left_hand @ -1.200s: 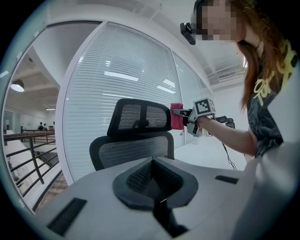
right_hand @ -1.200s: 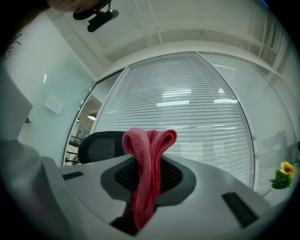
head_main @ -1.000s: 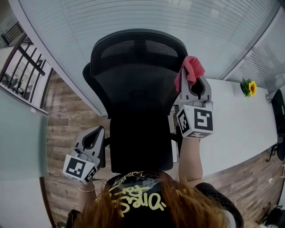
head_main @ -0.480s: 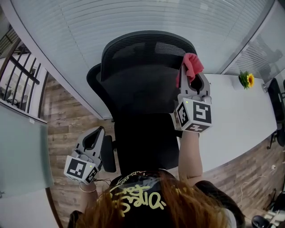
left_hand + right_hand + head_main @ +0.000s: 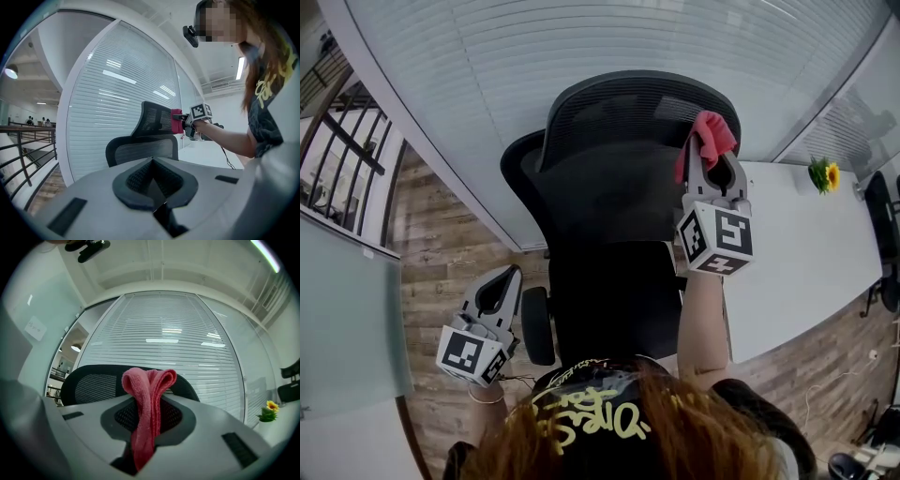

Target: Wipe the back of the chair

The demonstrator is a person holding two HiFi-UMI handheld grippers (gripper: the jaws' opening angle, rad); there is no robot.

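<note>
Now my right claw (image 5: 711,161) is clamped on the pink cloth (image 5: 710,134), up by the top right edge of the chair back (image 5: 609,178). I should press the cloth flat and sweep across the mesh. My left claw (image 5: 499,289) hangs low beside the chair, jaws together and empty.

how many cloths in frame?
1: a pink cloth, pinched in the right gripper by the chair back's upper right edge; left gripper holds none. Others may be hidden behind the chair.

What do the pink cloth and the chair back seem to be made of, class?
The cloth: soft pink fabric, probably microfibre or terry; fuzzy nap, limp folds. The chair back: matt black woven mesh, likely synthetic; fine see-through grid inside a solid rim.
</note>
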